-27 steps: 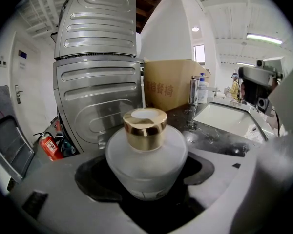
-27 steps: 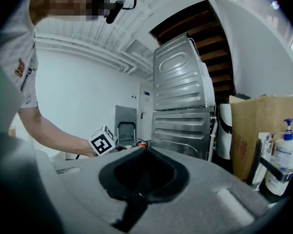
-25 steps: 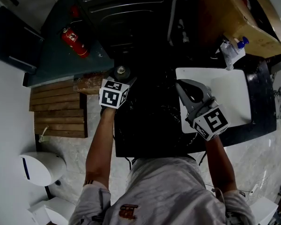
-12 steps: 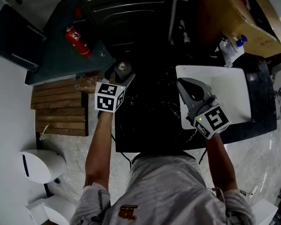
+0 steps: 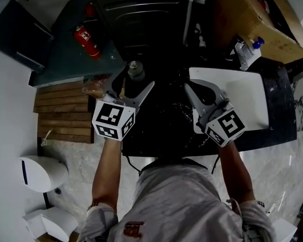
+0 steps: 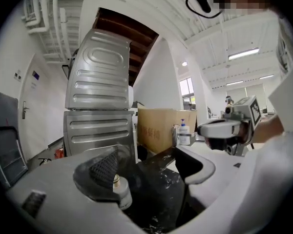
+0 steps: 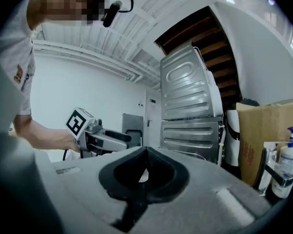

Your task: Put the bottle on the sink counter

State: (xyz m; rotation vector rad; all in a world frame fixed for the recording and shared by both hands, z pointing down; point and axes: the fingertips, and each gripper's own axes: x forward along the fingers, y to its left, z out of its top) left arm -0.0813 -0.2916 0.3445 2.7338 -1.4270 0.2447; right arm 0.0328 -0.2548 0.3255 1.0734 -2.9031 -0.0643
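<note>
A small pale bottle (image 5: 135,70) with a metal cap stands upright on the black sink counter (image 5: 164,127), near its far left corner. My left gripper (image 5: 130,86) is open just short of the bottle, with its fingertips on either side and not touching it. In the left gripper view the bottle (image 6: 122,193) shows low down, half hidden behind the left finger (image 6: 103,169), and the gripper (image 6: 151,167) holds nothing. My right gripper (image 5: 191,88) hovers over the counter beside the sink, shut and empty; its jaws (image 7: 146,156) meet tip to tip.
A white sink basin (image 5: 250,105) lies right of the right gripper. A pump bottle (image 5: 246,53) and a cardboard box (image 5: 252,19) stand behind it. A metal appliance (image 5: 141,14) rises beyond the counter. A red fire extinguisher (image 5: 88,40) and wooden slats (image 5: 63,112) lie left.
My left gripper has let go of the bottle and drawn back toward me with its jaws spread. The bottle stays standing on the counter. The right gripper has barely moved.
</note>
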